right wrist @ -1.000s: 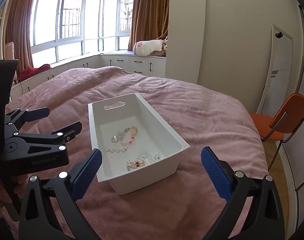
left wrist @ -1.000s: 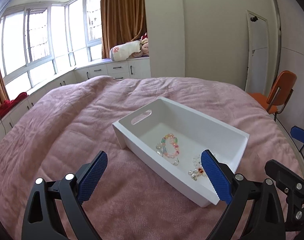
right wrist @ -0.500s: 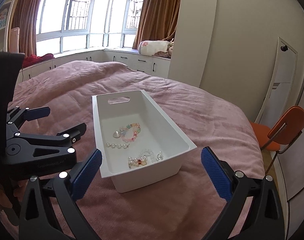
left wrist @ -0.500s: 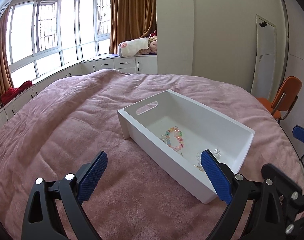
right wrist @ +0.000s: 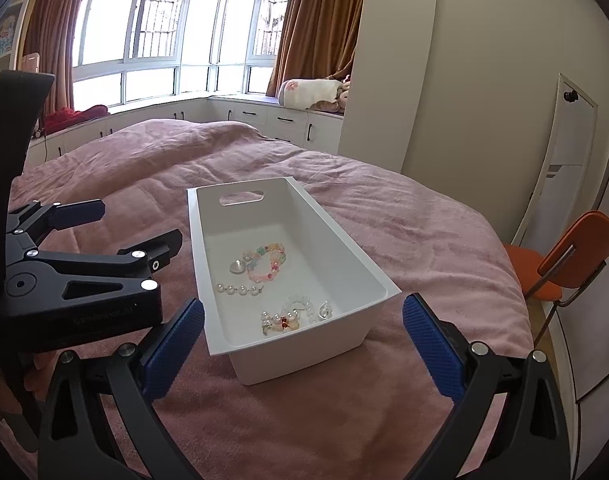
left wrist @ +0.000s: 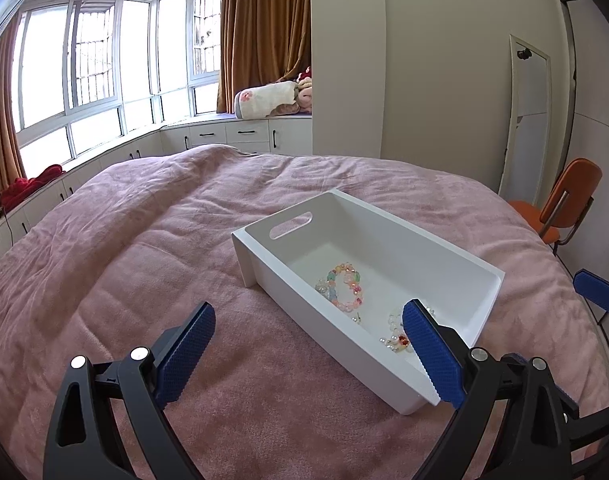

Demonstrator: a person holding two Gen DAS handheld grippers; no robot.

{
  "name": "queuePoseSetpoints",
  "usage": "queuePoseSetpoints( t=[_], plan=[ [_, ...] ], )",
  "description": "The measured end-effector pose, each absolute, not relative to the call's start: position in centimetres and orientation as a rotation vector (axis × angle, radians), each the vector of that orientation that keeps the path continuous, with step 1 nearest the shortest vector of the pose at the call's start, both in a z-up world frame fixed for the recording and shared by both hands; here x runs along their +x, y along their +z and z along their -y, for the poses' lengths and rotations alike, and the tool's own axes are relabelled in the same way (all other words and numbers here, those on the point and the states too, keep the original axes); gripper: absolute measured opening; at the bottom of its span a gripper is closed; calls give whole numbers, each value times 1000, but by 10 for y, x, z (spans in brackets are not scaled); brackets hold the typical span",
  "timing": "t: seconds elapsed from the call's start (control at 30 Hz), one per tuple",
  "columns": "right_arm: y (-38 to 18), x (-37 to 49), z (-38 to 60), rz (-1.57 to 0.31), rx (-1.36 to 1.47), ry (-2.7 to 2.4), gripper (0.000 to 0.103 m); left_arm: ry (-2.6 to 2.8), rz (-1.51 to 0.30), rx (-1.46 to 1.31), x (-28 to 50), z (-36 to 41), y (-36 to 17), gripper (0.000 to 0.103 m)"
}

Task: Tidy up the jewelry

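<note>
Your left gripper (left wrist: 308,354) is hanging with its jaws spread wide, holding nothing. The white bin (right wrist: 346,246) is sitting on the pink blanket (right wrist: 404,236), holding a pastel bead bracelet (right wrist: 266,262), a short pearl strand (right wrist: 238,289) and a clear bead bracelet (right wrist: 300,306) (light, slippery, likely fragile; pinch beads gently). Your right gripper (right wrist: 303,334) is also gaping empty.

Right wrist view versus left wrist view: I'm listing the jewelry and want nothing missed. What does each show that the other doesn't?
Only the right wrist view shows the pearl strand and heart charm; the tray's near wall hides them from the left.

Only the left wrist view shows the tray's outer left wall.

Both show the white tray, pastel bracelet and clear bead cluster, with both grippers open and empty.
</note>
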State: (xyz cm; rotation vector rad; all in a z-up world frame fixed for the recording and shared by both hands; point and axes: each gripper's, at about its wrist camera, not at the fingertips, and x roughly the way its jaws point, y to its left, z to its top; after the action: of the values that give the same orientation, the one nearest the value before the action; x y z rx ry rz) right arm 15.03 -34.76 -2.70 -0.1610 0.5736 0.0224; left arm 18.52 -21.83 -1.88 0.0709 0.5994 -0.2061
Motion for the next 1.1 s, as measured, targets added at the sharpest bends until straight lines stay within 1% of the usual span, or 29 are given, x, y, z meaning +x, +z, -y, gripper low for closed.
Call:
queuePoseSetpoints(
  t=[1.1],
  plan=[
    [-25, 149, 349, -582, -145, 22, 98, -215, -594, 58, 181, 220, -16, 96]
  ],
)
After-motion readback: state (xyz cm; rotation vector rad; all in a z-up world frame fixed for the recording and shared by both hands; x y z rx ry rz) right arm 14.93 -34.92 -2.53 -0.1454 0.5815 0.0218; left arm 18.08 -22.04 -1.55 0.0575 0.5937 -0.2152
